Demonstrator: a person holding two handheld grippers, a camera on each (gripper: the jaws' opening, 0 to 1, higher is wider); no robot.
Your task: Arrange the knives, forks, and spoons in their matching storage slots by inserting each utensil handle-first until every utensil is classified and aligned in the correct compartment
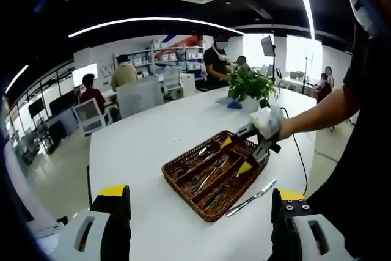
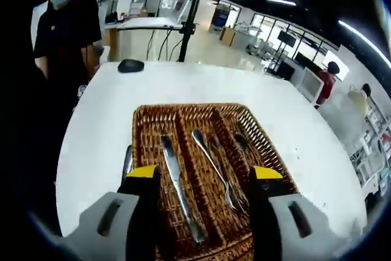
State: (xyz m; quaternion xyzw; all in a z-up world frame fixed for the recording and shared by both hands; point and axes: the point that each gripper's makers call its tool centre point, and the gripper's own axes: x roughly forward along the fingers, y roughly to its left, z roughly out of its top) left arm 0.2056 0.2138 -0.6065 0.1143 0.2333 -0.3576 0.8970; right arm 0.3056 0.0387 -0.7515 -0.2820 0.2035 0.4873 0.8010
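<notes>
Inside, wicker tray holds knife, spoon, fork in separate slots.

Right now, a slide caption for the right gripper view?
Open right gripper above wicker tray holding knife and cutlery.

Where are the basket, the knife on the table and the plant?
wicker basket (image 2: 145,128), right gripper view, left wall.
knife on the table (image 1: 252,198), left gripper view, mid-length.
potted plant (image 1: 249,83), left gripper view, leaves.

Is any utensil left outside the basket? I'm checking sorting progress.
Yes, one knife lies on the white table beside the wicker basket.
</notes>
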